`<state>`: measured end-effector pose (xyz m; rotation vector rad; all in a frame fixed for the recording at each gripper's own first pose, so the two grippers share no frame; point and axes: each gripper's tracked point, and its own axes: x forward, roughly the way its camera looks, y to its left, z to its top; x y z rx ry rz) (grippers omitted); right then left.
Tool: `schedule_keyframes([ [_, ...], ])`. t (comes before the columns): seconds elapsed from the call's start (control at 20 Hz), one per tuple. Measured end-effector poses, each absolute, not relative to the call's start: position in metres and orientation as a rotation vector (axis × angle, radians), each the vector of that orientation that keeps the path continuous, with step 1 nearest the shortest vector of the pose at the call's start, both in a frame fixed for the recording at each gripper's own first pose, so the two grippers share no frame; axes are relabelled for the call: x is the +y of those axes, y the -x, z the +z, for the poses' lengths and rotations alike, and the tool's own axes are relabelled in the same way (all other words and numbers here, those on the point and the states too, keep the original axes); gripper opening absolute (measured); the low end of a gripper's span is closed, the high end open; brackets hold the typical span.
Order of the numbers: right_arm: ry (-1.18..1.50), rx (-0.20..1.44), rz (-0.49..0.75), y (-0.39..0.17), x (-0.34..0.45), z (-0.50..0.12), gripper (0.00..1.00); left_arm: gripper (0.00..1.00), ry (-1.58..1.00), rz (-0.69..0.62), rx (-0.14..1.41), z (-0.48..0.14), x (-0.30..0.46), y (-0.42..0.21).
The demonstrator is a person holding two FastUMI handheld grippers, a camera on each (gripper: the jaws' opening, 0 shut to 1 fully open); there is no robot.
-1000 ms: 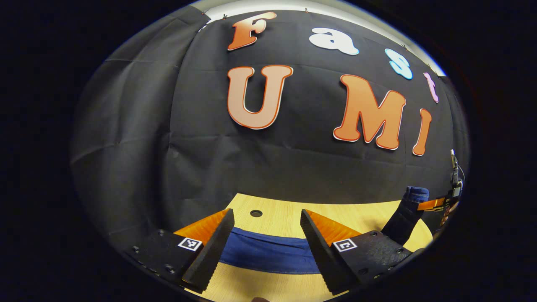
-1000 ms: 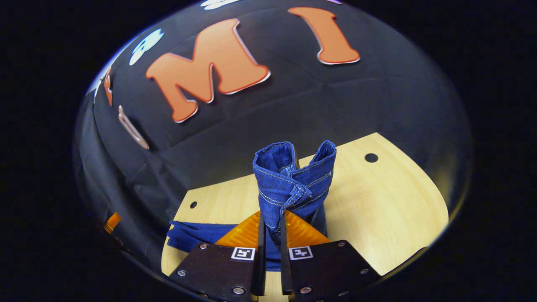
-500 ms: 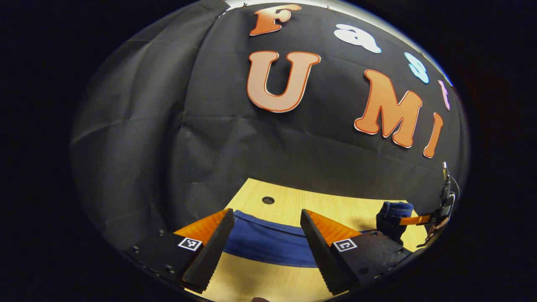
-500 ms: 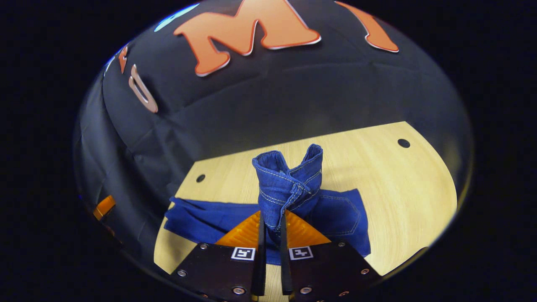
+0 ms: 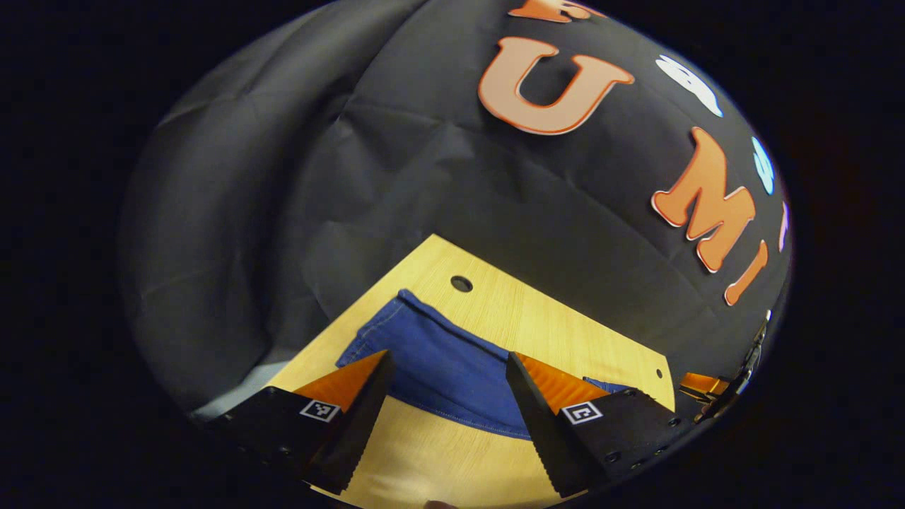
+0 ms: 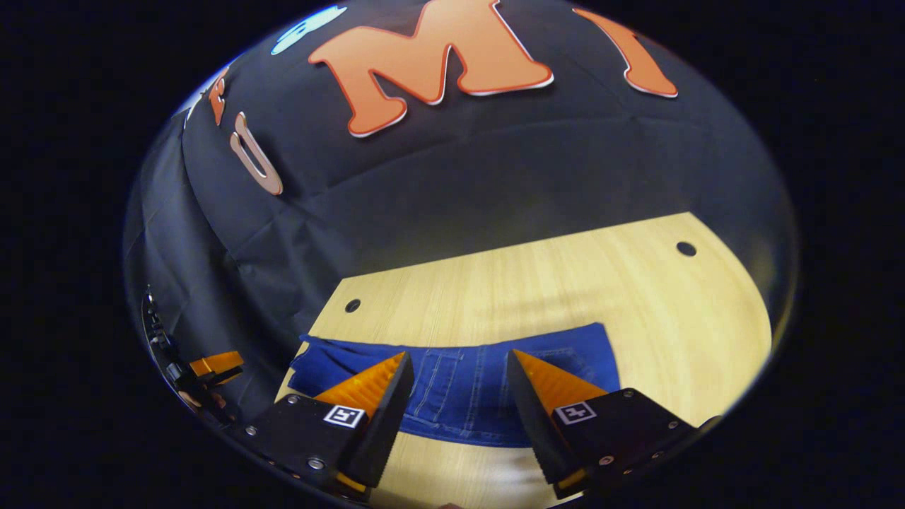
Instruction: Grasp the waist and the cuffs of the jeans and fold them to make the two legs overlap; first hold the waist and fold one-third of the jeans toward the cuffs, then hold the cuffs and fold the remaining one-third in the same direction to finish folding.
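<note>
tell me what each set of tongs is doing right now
Left tongs: open, holding nothing, jeans on the table beyond.
Right tongs: open, holding nothing.

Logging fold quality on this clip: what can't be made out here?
- Jeans, right gripper view: near hem behind the right gripper; layer count unclear.
- Jeans, left gripper view: right part behind the left gripper.
- Table: near edge cut off by the image edge.

- The jeans run behind both fingers; their near edge is partly hidden.
- The far gripper is cut off at the rim.
</note>
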<state>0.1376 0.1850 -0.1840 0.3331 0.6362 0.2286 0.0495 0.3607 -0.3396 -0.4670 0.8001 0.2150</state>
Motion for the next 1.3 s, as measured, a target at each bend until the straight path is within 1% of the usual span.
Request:
schedule_keyframes([
  [0.05,-0.330,0.618,0.206,-0.138,0.175,-0.177,0.88,0.98,0.502,0.208,0.820,-0.348,0.360,-0.048],
  [0.15,-0.317,0.589,0.168,-0.138,0.158,-0.165,0.92,0.97,0.586,0.216,0.853,-0.366,0.361,-0.047],
  [0.3,-0.317,0.553,0.113,-0.135,0.133,-0.146,0.96,0.97,0.747,0.263,0.914,-0.398,0.366,-0.046],
  [0.55,-0.310,0.489,0.046,-0.128,0.106,-0.119,0.96,0.96,0.922,0.340,0.978,-0.445,0.387,-0.032],
  [0.8,-0.315,0.464,0.017,-0.123,0.097,-0.107,0.96,0.96,1.033,0.405,1.022,-0.483,0.400,-0.028],
  [0.85,-0.312,0.463,0.015,-0.121,0.098,-0.106,0.96,0.96,1.062,0.400,1.013,-0.486,0.397,-0.032],
  [0.9,-0.308,0.457,0.004,-0.120,0.096,-0.104,0.96,0.93,1.071,0.401,0.996,-0.488,0.399,-0.039],
  [1.05,-0.304,0.455,-0.010,-0.119,0.092,-0.102,0.96,0.90,1.080,0.386,0.975,-0.491,0.398,-0.048],
  [1.1,-0.303,0.456,-0.019,-0.119,0.090,-0.102,0.96,0.88,1.078,0.378,0.972,-0.491,0.398,-0.052],
  [1.3,-0.321,0.455,-0.019,-0.118,0.090,-0.100,0.97,0.87,1.086,0.327,0.929,-0.496,0.389,-0.078],
])
